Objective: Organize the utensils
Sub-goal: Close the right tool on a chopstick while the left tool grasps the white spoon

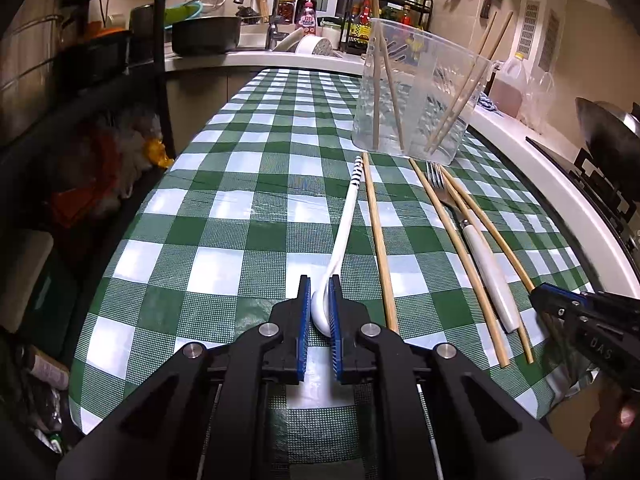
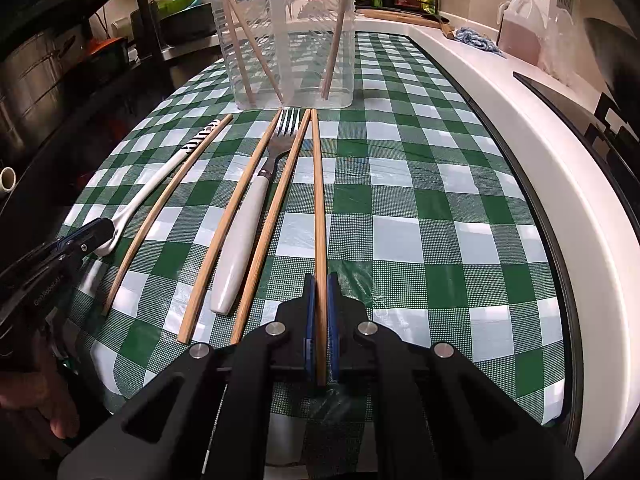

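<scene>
Currently left gripper (image 1: 320, 300) pinches the spoon (image 1: 343, 236) bowl: glazed, slippery, brittle. Right gripper (image 2: 320, 300) clamps a stiff, light chopstick (image 2: 319, 208) end.

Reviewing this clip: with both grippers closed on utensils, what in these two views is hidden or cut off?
- Left wrist view: the white spoon bowl is mostly covered by the left gripper pads.
- Right wrist view: the near end of the chopstick is hidden inside the right gripper.
- Left wrist view: the right gripper is cut off by the frame edge, so its grip is unseen there.
- Both views: the clear container blurs what lies behind it.
</scene>
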A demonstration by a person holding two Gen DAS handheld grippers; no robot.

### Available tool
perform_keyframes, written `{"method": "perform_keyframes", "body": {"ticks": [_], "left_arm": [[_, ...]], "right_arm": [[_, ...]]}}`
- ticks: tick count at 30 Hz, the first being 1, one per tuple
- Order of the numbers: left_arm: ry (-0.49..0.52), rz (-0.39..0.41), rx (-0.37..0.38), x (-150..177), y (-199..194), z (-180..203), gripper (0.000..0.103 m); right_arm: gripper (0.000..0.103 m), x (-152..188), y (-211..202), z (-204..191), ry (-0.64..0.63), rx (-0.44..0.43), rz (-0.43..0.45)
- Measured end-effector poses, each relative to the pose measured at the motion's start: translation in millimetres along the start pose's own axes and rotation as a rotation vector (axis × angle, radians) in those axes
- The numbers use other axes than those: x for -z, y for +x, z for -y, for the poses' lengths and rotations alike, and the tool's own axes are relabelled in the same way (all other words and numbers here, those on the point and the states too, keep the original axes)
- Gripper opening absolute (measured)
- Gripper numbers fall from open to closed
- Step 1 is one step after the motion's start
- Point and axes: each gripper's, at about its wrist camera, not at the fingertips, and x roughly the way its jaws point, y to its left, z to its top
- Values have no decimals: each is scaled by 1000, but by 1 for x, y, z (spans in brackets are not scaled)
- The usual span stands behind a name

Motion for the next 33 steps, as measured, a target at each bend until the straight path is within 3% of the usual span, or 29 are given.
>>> {"method": "perform_keyframes", "body": {"ticks": [33], "left_arm": [[20, 12, 26, 1, 5, 7, 11]], "right_arm": [[6, 4, -4, -4, -7, 40, 21]]}}
